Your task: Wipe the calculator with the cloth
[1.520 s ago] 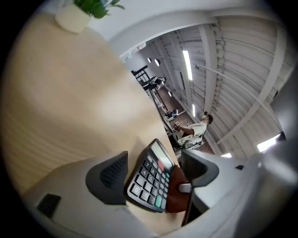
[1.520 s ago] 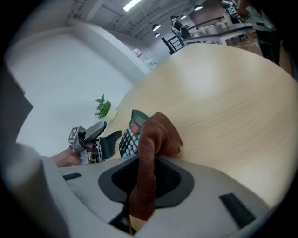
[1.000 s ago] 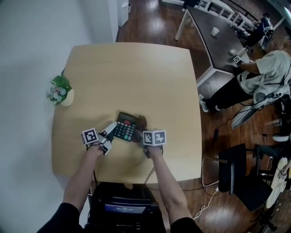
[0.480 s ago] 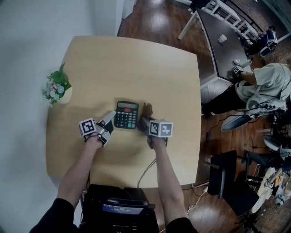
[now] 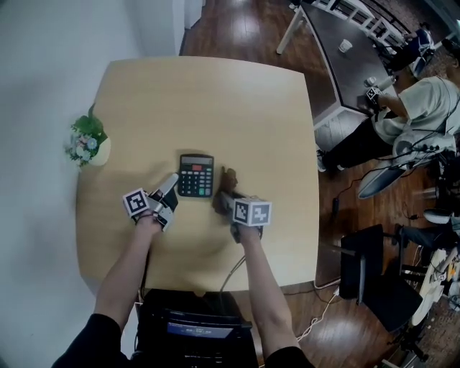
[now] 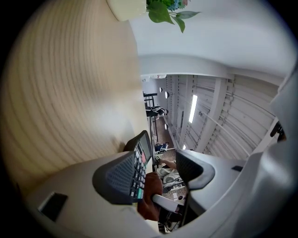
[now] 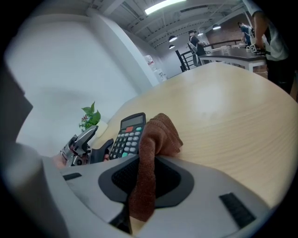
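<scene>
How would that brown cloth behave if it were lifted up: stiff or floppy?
Probably floppy: the cloth bunches and droops between the fingers of the right gripper. Likely light, being thin enough to fold into that narrow pinch. Its fuzzy weave should resist slipping.

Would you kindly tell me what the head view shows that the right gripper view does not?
Only the head view shows all four edges of the table and the person's forearms reaching over it. Only the right gripper view shows the right tongs shut on the brown cloth, which is pinched between the pads, and the ceiling lights. Both show the calculator lying flat on the table, the cloth just to its right, and the potted plant at the table's edge.
</scene>
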`<state>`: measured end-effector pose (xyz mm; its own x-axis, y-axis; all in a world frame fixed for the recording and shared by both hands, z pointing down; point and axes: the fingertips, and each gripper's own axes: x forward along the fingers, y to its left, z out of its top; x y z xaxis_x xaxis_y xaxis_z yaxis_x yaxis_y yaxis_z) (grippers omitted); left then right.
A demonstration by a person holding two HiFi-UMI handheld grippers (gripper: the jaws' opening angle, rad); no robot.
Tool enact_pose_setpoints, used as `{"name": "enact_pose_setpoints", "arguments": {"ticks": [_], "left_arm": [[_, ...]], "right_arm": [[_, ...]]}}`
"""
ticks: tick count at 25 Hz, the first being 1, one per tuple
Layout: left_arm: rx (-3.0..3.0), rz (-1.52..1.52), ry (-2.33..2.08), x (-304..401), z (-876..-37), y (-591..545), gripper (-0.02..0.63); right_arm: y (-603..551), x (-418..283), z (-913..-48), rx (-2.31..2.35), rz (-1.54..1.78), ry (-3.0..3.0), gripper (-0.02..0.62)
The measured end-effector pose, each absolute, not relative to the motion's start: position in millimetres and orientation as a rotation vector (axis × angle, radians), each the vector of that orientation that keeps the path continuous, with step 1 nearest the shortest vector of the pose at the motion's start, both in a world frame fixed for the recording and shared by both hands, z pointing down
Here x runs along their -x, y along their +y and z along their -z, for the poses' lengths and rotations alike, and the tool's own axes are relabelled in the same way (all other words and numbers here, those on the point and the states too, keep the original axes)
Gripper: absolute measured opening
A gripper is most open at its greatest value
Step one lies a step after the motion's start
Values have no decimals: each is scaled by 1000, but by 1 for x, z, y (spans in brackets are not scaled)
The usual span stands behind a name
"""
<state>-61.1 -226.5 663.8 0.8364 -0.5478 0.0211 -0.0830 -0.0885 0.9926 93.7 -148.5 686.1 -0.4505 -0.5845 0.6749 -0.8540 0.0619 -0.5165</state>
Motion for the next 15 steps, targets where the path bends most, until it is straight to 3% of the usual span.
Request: {"name": "enact_pose_setpoints", "arguments": {"ticks": [10,15], "left_arm": [[-1650,469,-521,79,-645,-198,274],[-1639,645,-460,119,-590,-99,151]], "right_arm": [[-71,-84,-635,-1414,-1539,-2256,80],[-5,-84,-603,-1432,-2002,-2451,80]]}}
